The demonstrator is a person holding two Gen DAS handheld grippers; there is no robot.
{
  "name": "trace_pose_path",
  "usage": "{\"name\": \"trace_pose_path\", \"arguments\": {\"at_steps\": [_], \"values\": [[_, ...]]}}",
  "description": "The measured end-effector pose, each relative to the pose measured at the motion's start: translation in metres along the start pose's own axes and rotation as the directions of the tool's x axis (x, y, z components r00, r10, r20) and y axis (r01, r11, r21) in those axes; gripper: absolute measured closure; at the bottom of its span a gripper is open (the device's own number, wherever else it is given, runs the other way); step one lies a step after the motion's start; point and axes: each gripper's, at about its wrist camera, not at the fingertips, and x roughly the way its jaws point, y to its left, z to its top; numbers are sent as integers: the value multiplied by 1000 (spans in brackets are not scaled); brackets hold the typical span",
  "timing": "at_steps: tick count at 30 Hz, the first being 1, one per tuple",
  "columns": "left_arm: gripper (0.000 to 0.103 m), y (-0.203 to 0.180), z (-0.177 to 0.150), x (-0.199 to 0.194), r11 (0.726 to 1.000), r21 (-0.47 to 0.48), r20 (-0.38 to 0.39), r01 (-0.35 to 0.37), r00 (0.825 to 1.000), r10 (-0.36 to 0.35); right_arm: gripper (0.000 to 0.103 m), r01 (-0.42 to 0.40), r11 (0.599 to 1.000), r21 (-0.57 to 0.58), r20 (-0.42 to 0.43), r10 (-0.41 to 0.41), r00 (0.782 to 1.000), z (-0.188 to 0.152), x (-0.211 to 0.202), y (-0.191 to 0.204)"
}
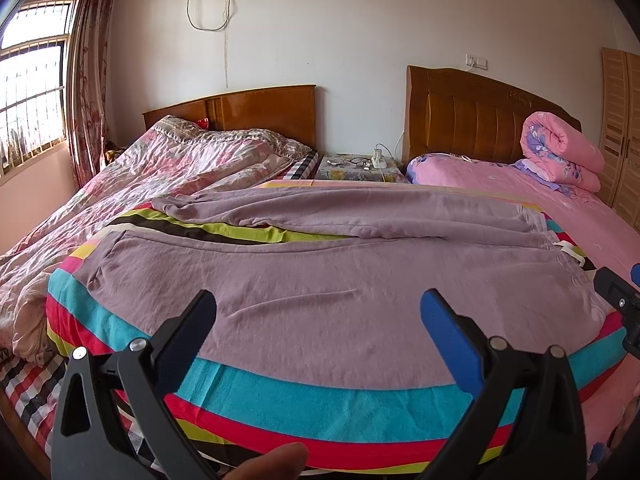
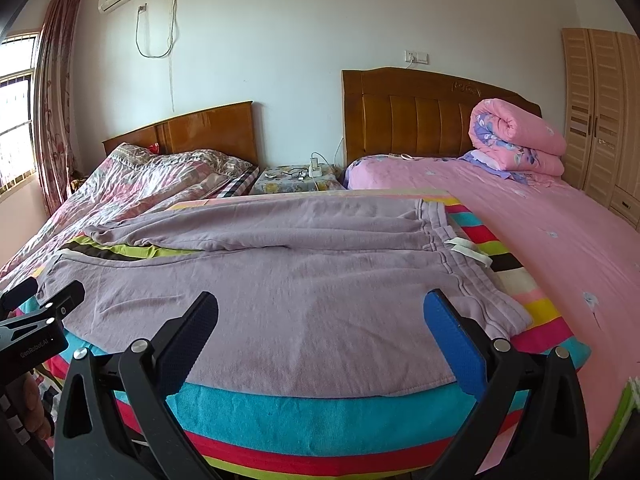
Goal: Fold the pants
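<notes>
Lilac sweatpants (image 1: 320, 276) lie spread flat on a striped towel (image 1: 256, 396), legs pointing left, waistband (image 2: 460, 264) with a white drawstring at the right. The two legs lie apart, the near one towards me. My left gripper (image 1: 318, 320) is open and empty, hovering just above the near leg's lower edge. My right gripper (image 2: 320, 320) is open and empty above the near edge close to the waistband. Each gripper shows at the edge of the other's view: the right one (image 1: 618, 296), the left one (image 2: 44, 308).
The towel (image 2: 320, 412) bridges two beds: a crumpled floral quilt (image 1: 160, 168) on the left, a pink sheet (image 2: 540, 232) with a rolled pink quilt (image 2: 516, 140) on the right. A nightstand (image 2: 296, 180) with cables stands between the headboards. A wardrobe (image 2: 604, 112) stands far right.
</notes>
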Motion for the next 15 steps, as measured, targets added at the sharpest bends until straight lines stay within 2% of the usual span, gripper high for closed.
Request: {"name": "trace_pose_path", "arguments": {"at_steps": [15], "values": [[1,5,-3,0,1000,14,11,-27,1000,27,4,18,999,32,-33,-17,999,2,11,-13]]}}
